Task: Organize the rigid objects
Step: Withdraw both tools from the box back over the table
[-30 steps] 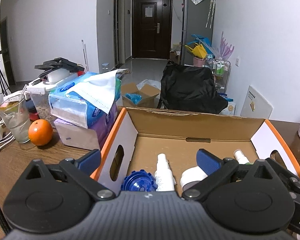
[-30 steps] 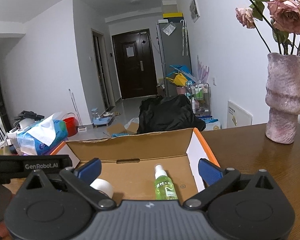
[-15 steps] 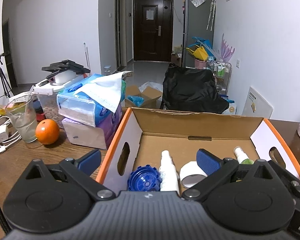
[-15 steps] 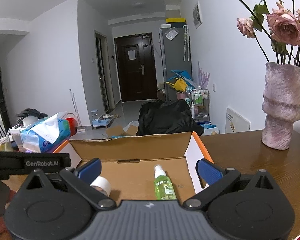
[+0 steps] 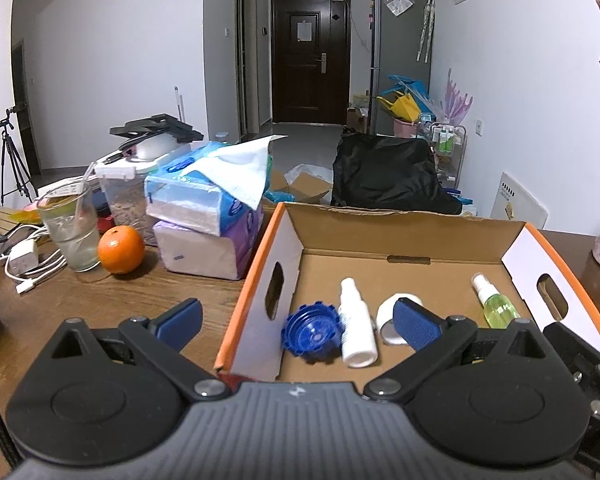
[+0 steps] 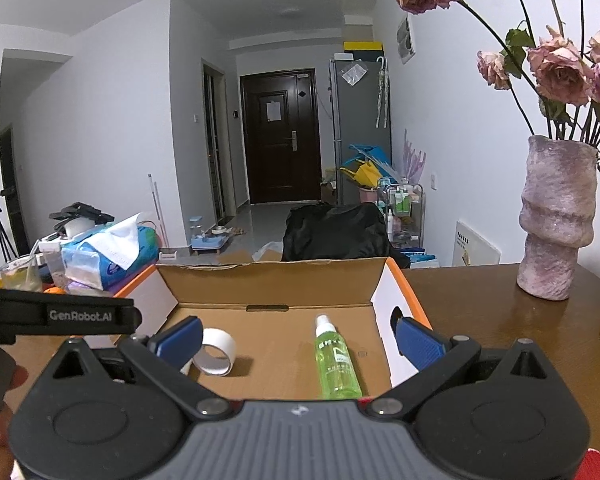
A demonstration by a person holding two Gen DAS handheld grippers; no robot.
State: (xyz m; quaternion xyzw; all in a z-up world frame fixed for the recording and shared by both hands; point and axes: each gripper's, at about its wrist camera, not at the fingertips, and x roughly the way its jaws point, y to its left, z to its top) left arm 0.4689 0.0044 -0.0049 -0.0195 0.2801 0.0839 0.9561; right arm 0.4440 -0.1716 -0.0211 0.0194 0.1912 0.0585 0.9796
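Observation:
An open cardboard box (image 5: 404,236) with orange edges stands on the wooden table. Inside lie a blue ridged cap (image 5: 313,333), a white spray bottle (image 5: 355,330), a roll of white tape (image 5: 392,312) and a green spray bottle (image 5: 495,307). My left gripper (image 5: 296,322) is open and empty, raised over the box's near left corner. My right gripper (image 6: 298,338) is open and empty, raised over the box's near right side, with the green bottle (image 6: 336,360) and the tape (image 6: 216,350) below it.
Left of the box are stacked tissue packs (image 5: 208,216), an orange (image 5: 121,249), a glass with a straw (image 5: 70,232) and a white charger with cable (image 5: 24,258). A pink vase with dried roses (image 6: 556,216) stands on the table (image 6: 480,312) at the right.
Both grippers have risen and drawn back from the box, so more of its floor and the items in it show. The items have not moved.

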